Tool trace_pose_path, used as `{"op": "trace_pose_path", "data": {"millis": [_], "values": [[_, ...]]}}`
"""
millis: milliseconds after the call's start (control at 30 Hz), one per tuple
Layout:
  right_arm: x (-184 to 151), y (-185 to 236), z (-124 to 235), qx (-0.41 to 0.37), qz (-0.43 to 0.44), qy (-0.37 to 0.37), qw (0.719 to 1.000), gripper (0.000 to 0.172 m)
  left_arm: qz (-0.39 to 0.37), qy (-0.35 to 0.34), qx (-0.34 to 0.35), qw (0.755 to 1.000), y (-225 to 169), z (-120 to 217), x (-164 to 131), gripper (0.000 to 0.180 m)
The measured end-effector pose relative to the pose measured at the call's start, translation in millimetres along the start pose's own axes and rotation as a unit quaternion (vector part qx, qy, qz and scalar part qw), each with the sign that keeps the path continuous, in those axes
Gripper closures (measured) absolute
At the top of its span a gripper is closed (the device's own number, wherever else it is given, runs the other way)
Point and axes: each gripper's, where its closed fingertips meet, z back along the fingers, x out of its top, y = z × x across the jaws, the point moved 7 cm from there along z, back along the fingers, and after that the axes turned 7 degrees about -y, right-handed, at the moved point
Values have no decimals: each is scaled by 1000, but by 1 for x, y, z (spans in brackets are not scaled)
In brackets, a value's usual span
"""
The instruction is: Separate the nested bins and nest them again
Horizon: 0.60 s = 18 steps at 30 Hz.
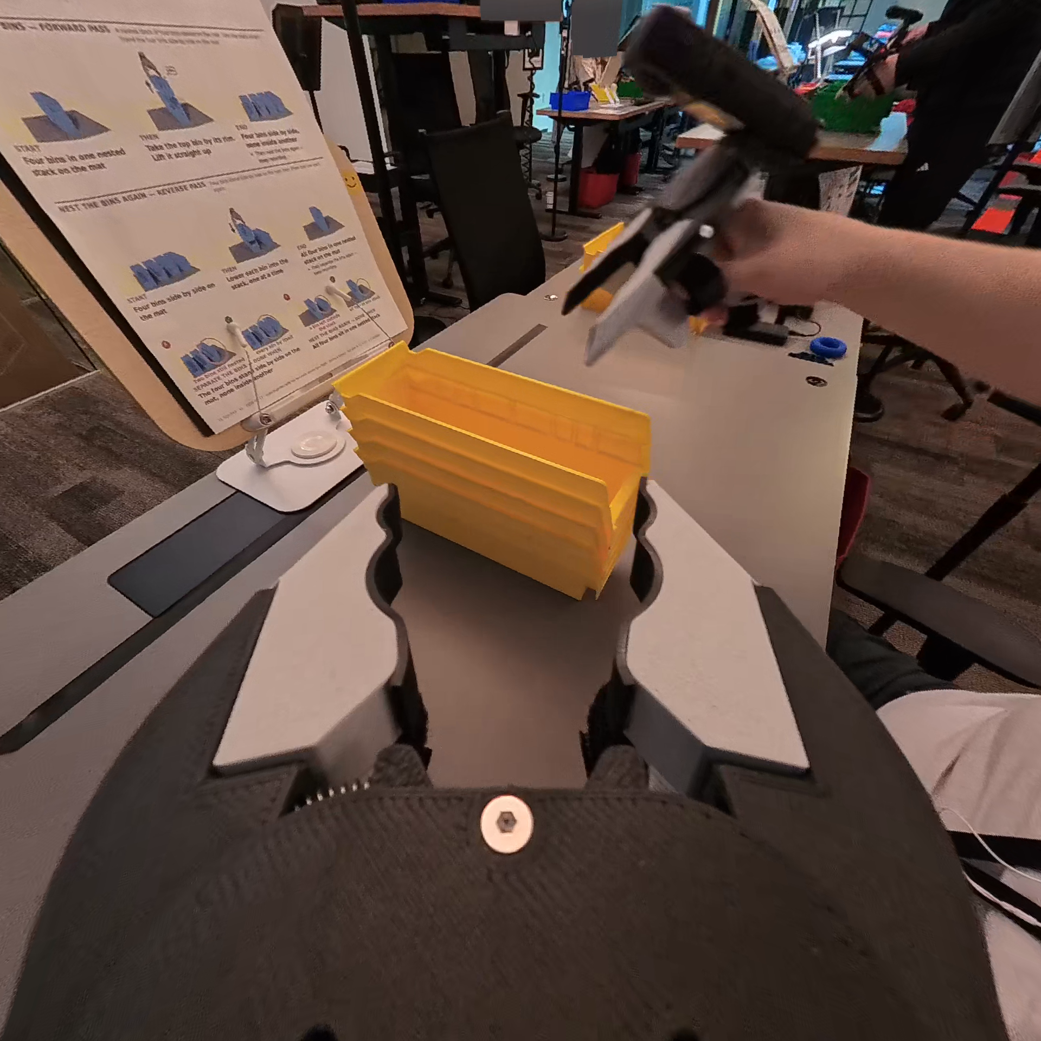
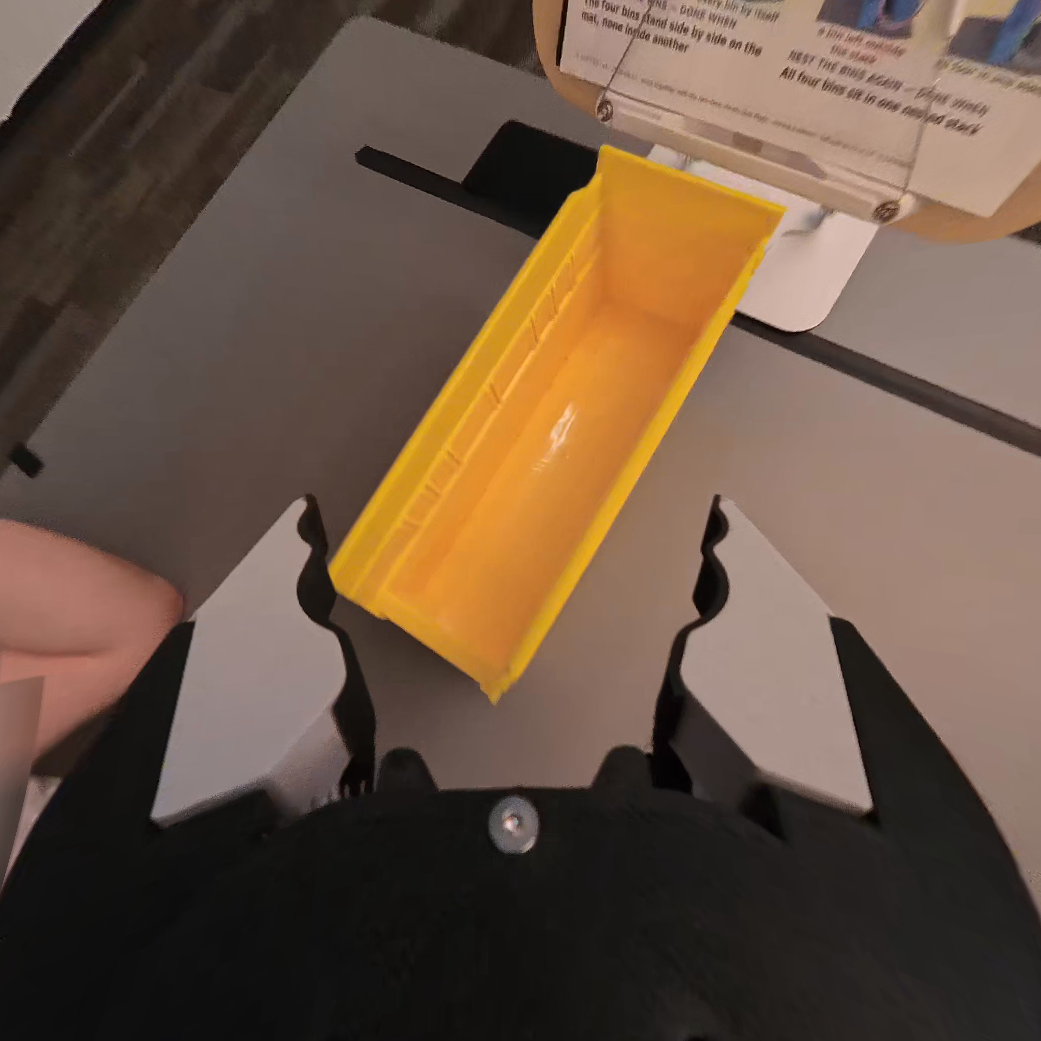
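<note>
A: Left wrist view: yellow nested bins (image 1: 495, 479) stacked on grey worktop (image 1: 732, 450), near the instruction stand (image 1: 186, 225). Left hand-held gripper (image 1: 517, 507) spread, fingertips flanking the stack's near side; contact unclear.

B: Right hand-held gripper (image 2: 512, 541) wide open above the stack, nothing held.

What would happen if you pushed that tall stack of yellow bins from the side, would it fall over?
Probably it would slide before tipping. The stack of yellow bins is long and sits flat on the smooth grey table. Its glossy plastic looks slippery, thin and probably light. Pushed high on a long side, the narrow stack might tip.
</note>
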Motion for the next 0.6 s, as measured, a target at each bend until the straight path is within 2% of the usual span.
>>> {"op": "trace_pose_path", "data": {"millis": [167,300,467,600], "values": [[19,-5,-59,-61,-47,121,990,30,4,4,-6,1000,2,-1,-2,98],[25,-6,-97,-74,-135,172,973,28,10,0,-11,1000,5,0,-2,98],[17,-19,-115,-153,-121,233,953,28,16,-16,-21,1000,5,5,0,99],[6,-15,-122,-146,-143,270,941,28,21,-31,-31,999,7,10,2,99]]}}
